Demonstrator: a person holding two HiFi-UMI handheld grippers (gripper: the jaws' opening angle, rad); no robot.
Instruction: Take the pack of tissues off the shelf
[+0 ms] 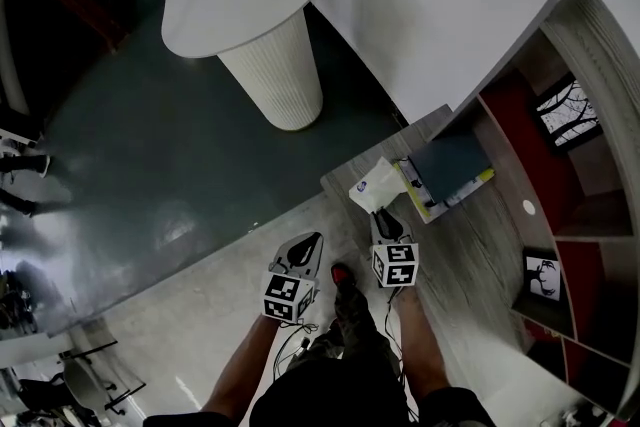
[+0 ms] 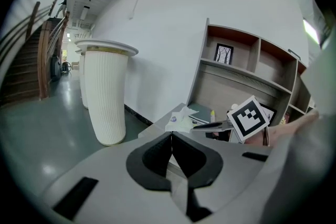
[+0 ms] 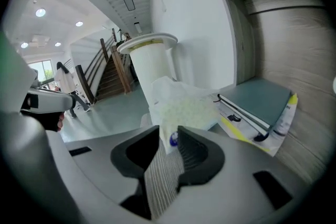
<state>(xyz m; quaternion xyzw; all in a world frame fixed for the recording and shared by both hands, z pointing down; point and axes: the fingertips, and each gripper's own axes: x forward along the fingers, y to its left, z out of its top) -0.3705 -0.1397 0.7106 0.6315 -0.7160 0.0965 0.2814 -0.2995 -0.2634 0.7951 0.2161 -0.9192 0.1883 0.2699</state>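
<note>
The pack of tissues is white and crumpled and lies on the wooden ledge at the foot of the shelf unit, near the ledge's corner. My right gripper reaches it from the near side. In the right gripper view the pack has its near end between the jaws of my right gripper, which stand slightly apart. My left gripper hangs to the left over the floor, its jaws shut with nothing in them. The left gripper view also shows the pack.
A dark teal book on yellow-edged papers lies just right of the pack. The shelf unit with framed pictures rises at the right. A white fluted pedestal table stands on the dark floor to the left. Stairs show in the far left background.
</note>
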